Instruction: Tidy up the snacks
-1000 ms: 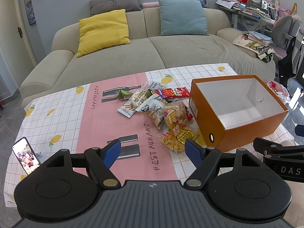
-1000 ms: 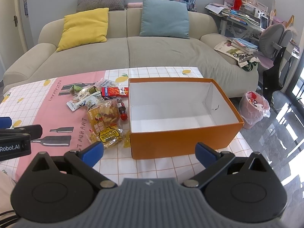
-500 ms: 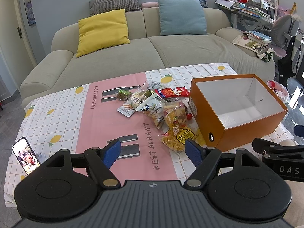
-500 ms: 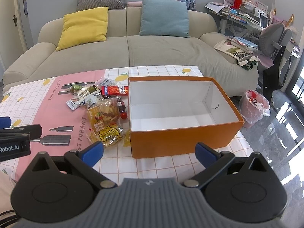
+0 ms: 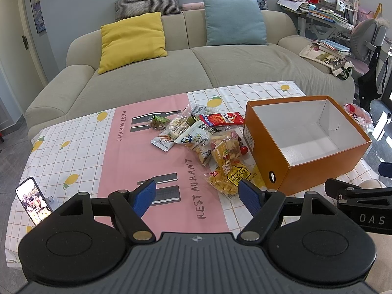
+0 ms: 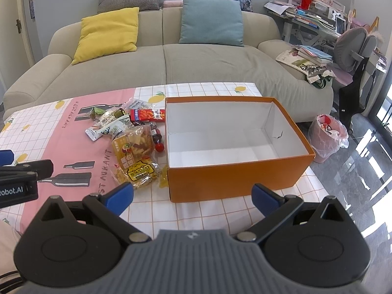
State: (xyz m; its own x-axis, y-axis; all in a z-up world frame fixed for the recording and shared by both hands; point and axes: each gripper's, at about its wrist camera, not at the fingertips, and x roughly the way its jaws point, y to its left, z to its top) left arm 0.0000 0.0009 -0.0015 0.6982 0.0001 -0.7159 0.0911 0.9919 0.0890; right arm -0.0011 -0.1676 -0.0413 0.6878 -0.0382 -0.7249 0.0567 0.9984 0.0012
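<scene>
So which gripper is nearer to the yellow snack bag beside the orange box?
Left. The left gripper is open with the yellow snack bag just past its fingertips. The right gripper faces the orange box; the bag lies off to its left.

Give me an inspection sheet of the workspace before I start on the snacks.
Surface: table under a checked cloth with a pink centre strip.
Job's things: snack packets heaped left of the orange box; box open and empty.
Clutter: phone propped at the table's near left corner.
Grippers: left gripper and right gripper both open, holding nothing, above the table's near edge.
Cables: nothing seen.
Surroundings: sofa behind the table with a yellow cushion and a blue cushion; bin on the floor to the right.
</scene>
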